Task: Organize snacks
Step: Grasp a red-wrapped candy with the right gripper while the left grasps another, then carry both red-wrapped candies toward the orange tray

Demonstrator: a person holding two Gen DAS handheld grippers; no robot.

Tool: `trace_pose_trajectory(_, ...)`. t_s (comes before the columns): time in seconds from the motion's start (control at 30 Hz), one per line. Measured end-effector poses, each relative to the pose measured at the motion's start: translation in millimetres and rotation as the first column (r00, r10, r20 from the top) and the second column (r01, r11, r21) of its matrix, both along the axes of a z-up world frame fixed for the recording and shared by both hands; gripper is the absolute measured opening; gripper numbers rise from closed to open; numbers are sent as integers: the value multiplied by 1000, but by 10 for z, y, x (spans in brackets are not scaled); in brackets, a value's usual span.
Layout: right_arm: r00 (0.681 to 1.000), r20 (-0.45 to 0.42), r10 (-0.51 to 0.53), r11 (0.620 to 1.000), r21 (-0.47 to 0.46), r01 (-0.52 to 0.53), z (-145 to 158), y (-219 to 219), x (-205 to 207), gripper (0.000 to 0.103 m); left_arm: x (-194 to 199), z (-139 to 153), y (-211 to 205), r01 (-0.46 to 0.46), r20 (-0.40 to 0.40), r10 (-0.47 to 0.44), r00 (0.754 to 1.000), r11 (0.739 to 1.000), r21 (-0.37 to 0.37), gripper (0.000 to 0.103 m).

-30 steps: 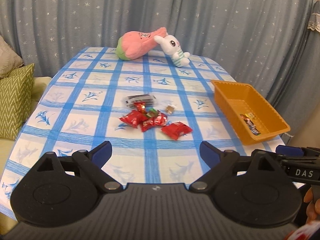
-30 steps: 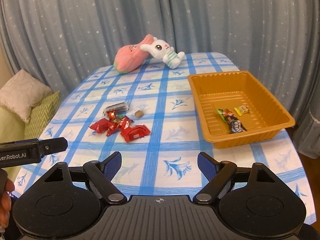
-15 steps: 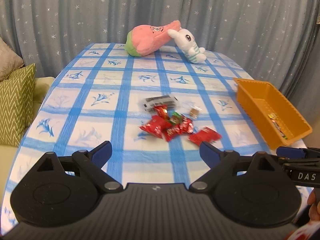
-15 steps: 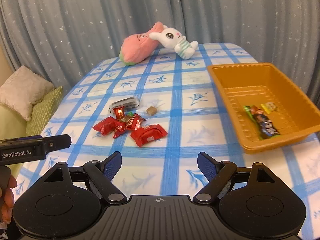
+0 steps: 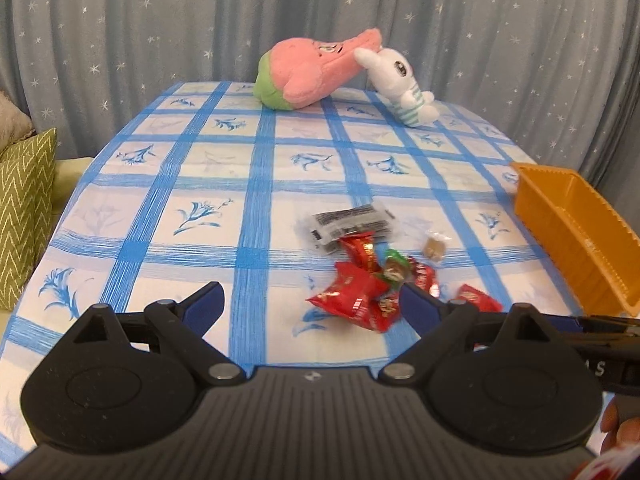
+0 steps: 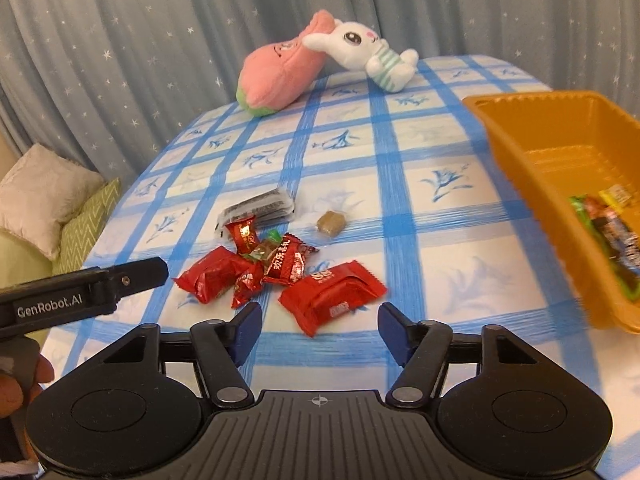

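A pile of red snack packets (image 5: 356,296) lies on the blue-checked tablecloth (image 5: 192,184), with a grey-black packet (image 5: 352,222) and a small brown candy (image 5: 434,246) just behind it. My left gripper (image 5: 310,304) hangs open over the near side of the pile, empty. My right gripper (image 6: 320,318) is open and its jaws are closing. The largest red packet (image 6: 332,300) lies just ahead of its fingertips, untouched by the pads. The orange tray (image 6: 516,160) on the right holds several wrapped snacks (image 6: 604,228).
A pink plush (image 5: 312,74) and a white rabbit plush (image 5: 404,88) lie at the table's far edge before a starred curtain. Cushions (image 6: 52,200) sit off the left side. The left gripper's side (image 6: 92,288) juts in beside the pile in the right wrist view.
Both grippers have come forward and lower toward the snack pile, which now looks larger and nearer. The right gripper's jaws have narrowed. The tray has slid toward the right edge of both views.
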State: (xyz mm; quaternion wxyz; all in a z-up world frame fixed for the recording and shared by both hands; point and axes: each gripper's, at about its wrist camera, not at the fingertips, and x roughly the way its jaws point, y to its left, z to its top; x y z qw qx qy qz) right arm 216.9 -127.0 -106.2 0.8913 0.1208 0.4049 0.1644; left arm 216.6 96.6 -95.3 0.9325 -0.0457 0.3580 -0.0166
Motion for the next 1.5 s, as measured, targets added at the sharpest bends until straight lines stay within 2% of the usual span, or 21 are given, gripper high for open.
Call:
trace_pose_trajectory(0.2,1000,-2,-30,999,17,30,-142,118,230,62,93,-130,124,-20,-13,20,1000,999,-33,93)
trace_pose_trajectory(0.37,999,6,-31,998,-58,31,-210,262,370,61,125,-191,173,-19,-24,18,1000,999,-42,93)
trace_pose_trajectory(0.43,1000,12,-13,994,-104,14,-237,316,373,54,132,-211,178,-13,-28,12,1000,999,-43,93)
trace_pose_trajectory(0.5,999,34,2,988,-155,3,-257,345,336,39,146,-230,168,-2,-32,0,999,999,-46,93)
trace_pose_trajectory(0.6,998,51,25,985,-174,-16,-274,322,305,31,174,-232,113,36,-27,-38,999,998,-48,90)
trace_pose_trajectory(0.77,998,59,31,984,-175,-20,-244,202,231,29,258,-252,-64,124,-26,-123,992,992,10,74)
trace_pose_trajectory(1.0,998,58,20,985,-174,-9,-250,45,126,29,446,-315,-236,204,-38,-201,979,975,91,60)
trace_pose_trajectory(1.07,998,58,21,985,-172,-11,-248,39,121,29,484,-331,-270,224,-44,-221,974,969,98,48)
trace_pose_trajectory(1.2,998,55,21,986,-165,-12,-244,23,126,29,506,-360,-300,247,-64,-241,968,964,97,38)
trace_pose_trajectory(1.27,998,56,24,986,-165,-14,-244,20,124,29,496,-363,-309,250,-69,-245,967,964,94,27)
trace_pose_trajectory(1.5,998,53,22,986,-166,-13,-218,13,98,28,375,-300,-292,192,-79,-185,980,977,95,24)
